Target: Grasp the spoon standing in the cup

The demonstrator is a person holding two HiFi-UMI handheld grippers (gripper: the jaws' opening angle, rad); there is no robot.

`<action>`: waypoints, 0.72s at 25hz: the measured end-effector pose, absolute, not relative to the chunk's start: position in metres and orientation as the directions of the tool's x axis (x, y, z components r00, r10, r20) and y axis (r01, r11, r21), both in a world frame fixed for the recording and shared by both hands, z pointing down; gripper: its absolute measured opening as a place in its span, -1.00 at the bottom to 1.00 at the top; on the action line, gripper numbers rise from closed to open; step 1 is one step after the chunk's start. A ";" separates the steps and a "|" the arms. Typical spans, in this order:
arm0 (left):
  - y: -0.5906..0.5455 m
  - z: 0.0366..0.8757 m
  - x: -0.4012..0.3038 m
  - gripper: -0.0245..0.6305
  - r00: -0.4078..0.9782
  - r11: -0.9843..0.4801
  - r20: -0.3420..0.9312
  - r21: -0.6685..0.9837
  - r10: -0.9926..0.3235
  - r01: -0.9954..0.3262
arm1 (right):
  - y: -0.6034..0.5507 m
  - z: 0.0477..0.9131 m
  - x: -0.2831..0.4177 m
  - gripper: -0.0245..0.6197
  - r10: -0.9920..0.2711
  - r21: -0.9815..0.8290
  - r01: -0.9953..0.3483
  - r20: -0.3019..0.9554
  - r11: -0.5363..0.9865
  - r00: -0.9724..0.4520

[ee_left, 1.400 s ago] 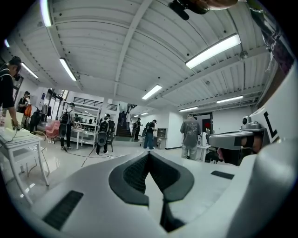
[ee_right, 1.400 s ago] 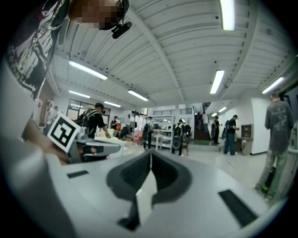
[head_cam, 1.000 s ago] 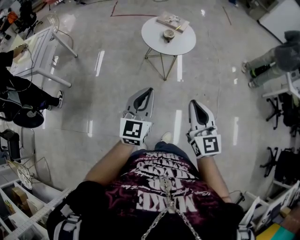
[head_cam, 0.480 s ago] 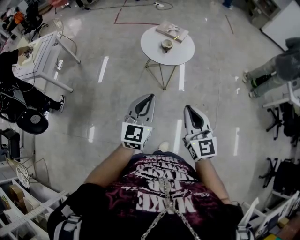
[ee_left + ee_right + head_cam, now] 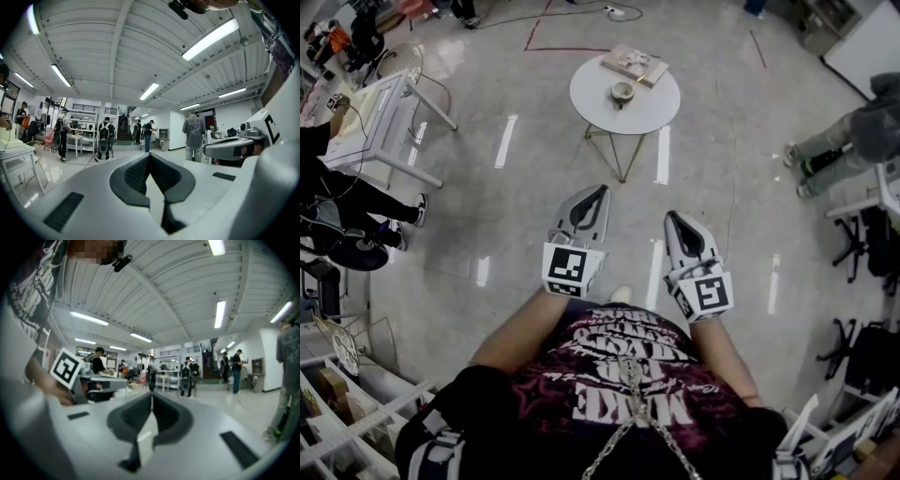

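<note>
Left hand-held gripper and right hand-held gripper closed, empty; cup well ahead on table.

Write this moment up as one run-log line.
phase: pre-grasp | left gripper: shut, empty | right gripper: shut, empty | small beige cup: on round white table, ahead, untouched

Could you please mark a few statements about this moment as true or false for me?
1. The cup stands on the round white table. True.
2. The right tongs are closed on the cup. False: they are shut on nothing, well short of the table.
3. The left tongs gape wide open. False: they are shut and empty.
4. A flat book-like item lies on the table beside the cup. True.
</note>
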State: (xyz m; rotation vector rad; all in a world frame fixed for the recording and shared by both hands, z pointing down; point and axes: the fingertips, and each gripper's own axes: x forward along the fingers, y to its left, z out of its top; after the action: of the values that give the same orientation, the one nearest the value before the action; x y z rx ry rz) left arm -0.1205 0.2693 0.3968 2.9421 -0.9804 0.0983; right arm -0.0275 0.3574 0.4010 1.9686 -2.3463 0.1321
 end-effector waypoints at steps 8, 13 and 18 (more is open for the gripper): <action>0.275 0.402 -0.072 -0.85 0.807 -0.810 0.086 -0.011 -0.584 -0.586 | 0.358 0.418 0.015 -0.82 -0.975 -0.053 -0.983 0.128 0.177 -0.183; 0.268 0.397 -0.050 -0.85 0.811 -0.815 0.075 -0.022 -0.580 -0.580 | 0.353 0.417 0.031 -0.82 -0.974 -0.055 -0.981 0.121 0.184 -0.189; 0.260 0.394 -0.044 -0.85 0.802 -0.804 0.065 -0.014 -0.594 -0.595 | 0.346 0.409 0.044 -0.82 -0.978 -0.040 -0.983 0.106 0.177 -0.181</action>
State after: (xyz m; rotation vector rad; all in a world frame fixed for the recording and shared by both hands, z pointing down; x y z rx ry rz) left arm -0.0435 0.2596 0.3945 2.9746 -0.9820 0.1031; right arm 0.0444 0.3462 0.4088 1.9739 -2.3669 0.1522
